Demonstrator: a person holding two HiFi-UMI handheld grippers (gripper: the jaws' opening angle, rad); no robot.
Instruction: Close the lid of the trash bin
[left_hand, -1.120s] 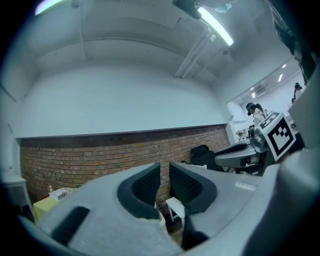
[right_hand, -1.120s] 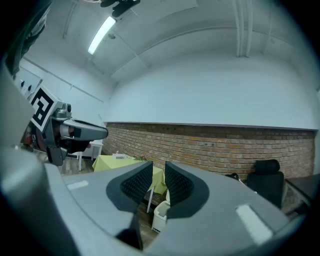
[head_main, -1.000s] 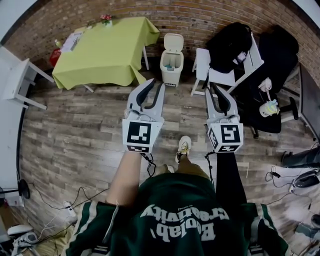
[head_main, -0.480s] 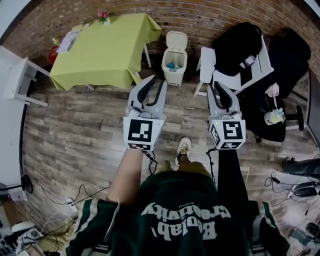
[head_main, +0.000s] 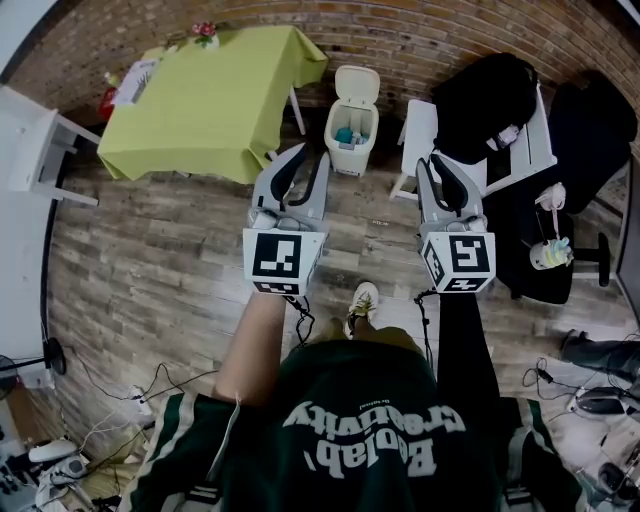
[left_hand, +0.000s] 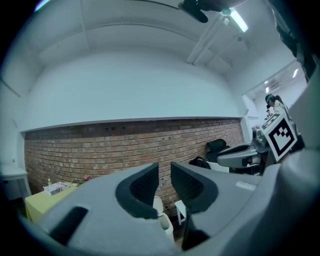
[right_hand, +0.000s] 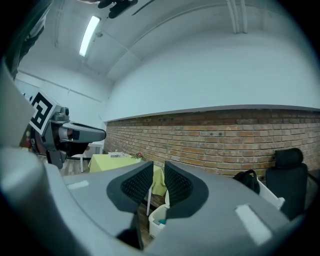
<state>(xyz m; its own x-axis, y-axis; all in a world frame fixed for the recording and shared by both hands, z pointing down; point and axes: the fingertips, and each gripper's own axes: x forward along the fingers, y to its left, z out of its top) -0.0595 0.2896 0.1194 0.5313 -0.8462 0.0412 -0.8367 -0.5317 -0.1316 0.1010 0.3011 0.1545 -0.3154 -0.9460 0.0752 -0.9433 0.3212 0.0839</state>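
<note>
A white trash bin (head_main: 351, 130) stands on the wood floor against the brick wall, its lid (head_main: 358, 84) tipped up and back, with blue items inside. My left gripper (head_main: 308, 160) is held level a short way in front of the bin and slightly to its left. Its jaws are closing, a gap remains, and nothing is between them. My right gripper (head_main: 432, 170) hovers to the bin's right, jaws narrowly apart and empty. The bin (left_hand: 163, 220) shows below the left gripper (left_hand: 164, 172) in the left gripper view. It (right_hand: 157, 220) also shows below the right gripper (right_hand: 159, 170).
A table under a green cloth (head_main: 205, 95) stands left of the bin. A white chair (head_main: 424, 135) carrying a black bag (head_main: 484, 92) stands right of it, with a black office chair (head_main: 560, 170) beyond. Cables (head_main: 150, 395) trail on the floor by the person's feet.
Both grippers have moved forward towards the bin as the person walked ahead. The bin and the table sit nearer the grippers in the head view.
</note>
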